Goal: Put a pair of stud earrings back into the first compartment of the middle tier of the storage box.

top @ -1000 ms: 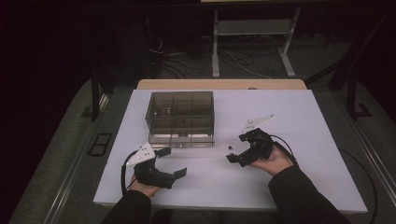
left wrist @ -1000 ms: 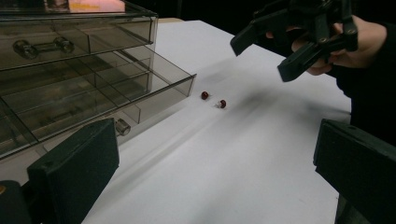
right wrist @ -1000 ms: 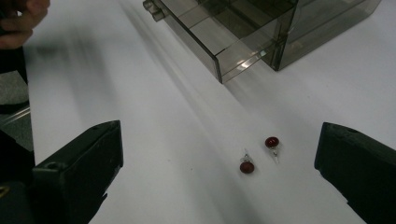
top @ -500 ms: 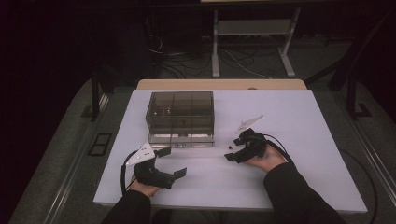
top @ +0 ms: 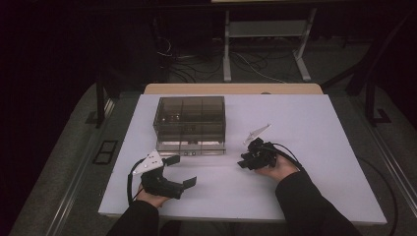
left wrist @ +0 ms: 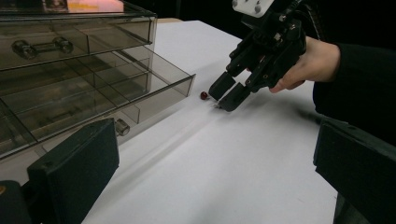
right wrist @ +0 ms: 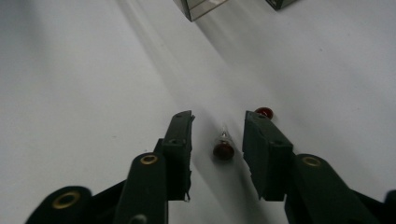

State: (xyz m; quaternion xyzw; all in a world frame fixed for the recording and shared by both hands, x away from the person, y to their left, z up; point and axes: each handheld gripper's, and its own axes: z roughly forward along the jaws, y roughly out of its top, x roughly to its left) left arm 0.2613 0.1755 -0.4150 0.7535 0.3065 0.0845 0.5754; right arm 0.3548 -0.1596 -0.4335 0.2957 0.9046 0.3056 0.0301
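Note:
A smoky clear drawer box (top: 191, 118) stands on the white table (top: 305, 128), its lowest drawer (left wrist: 116, 93) pulled out. My right gripper (right wrist: 218, 120) is open and tipped down onto the table, and a small dark red bead-like piece (right wrist: 223, 150) lies between its jaws, untouched. A second red piece (right wrist: 264, 112) lies just past the right jaw's tip. In the left gripper view the right gripper (left wrist: 227, 94) sits low beside a red piece (left wrist: 204, 95) near the drawer's corner. My left gripper (top: 182, 170) rests open and empty at the front left.
The drawer's front corner (right wrist: 198, 11) lies just ahead of the right gripper. Bare table spreads to the right and front. A wooden edge (top: 231, 88) runs behind the white top, with metal stands and cables on the floor beyond.
The right gripper has slid left toward the drawer box and tipped its jaws down to the table. The left gripper has stayed put.

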